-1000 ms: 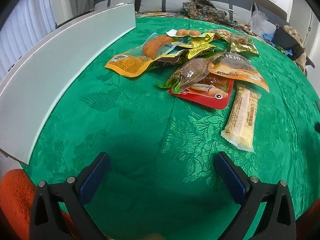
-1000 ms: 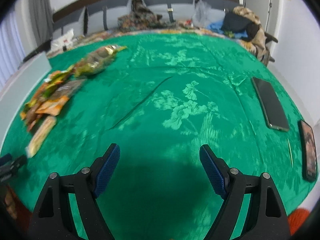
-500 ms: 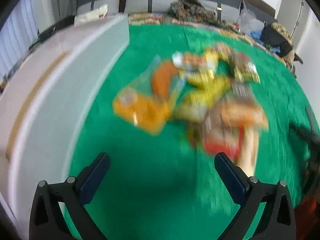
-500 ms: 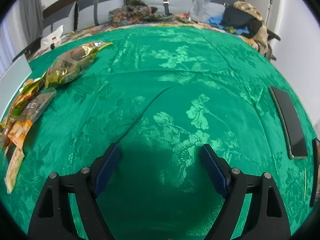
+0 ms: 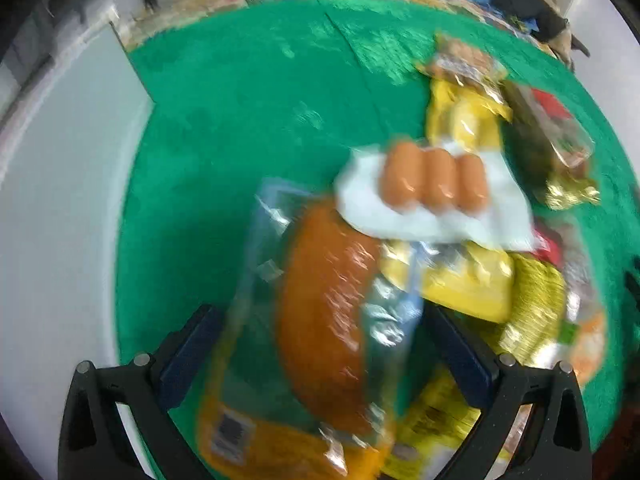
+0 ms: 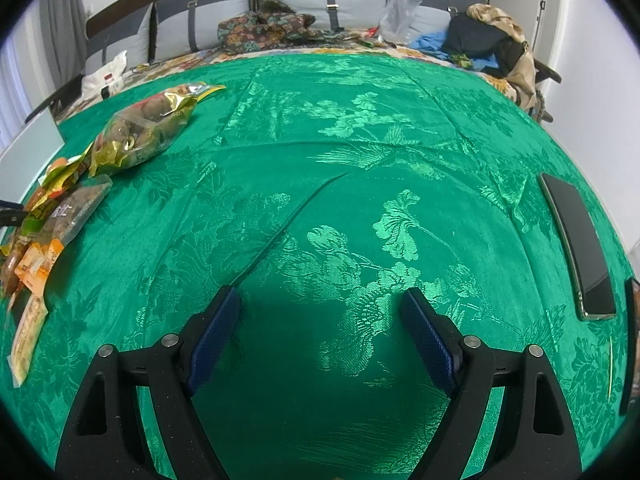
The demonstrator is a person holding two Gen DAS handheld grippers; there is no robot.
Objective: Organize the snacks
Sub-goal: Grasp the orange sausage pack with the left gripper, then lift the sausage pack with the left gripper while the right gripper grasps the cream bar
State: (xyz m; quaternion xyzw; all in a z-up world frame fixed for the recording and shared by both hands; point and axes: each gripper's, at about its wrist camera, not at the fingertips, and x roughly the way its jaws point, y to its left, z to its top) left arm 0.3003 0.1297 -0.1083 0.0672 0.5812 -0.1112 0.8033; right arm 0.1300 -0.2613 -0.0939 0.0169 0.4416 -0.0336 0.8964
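Here, nearest in the left wrist view, my left gripper stands spread wide, its two blue-padded fingers on either side of the large sausage packet, a clear bag with an orange lower end. Whether the pads touch the packet I cannot tell, since the view is blurred. Taking this packet as the landmark: just beyond it, overlapping its far end, lies the three-sausage pack, white-backed. To the right of the landmark sit the yellow packets, partly under the white-backed pack. Farther beyond and to the right lies a gold-edged brown snack bag. All rest on the green tablecloth. To the left of the landmark, along the cloth's edge, runs a white board.

In the right wrist view, my right gripper is likewise spread wide and holds nothing; only patterned green tablecloth lies between its blue pads. The snack pile is well apart from it, at the left edge of the cloth: a pale long bar nearest, then the orange-labelled brown packet, then the gold-edged bag of brown pieces farthest. Toward the right edge of the cloth lie a dark phone and, at the frame's rim, a second dark device. Beyond the table stand grey cushions and heaped clothing.
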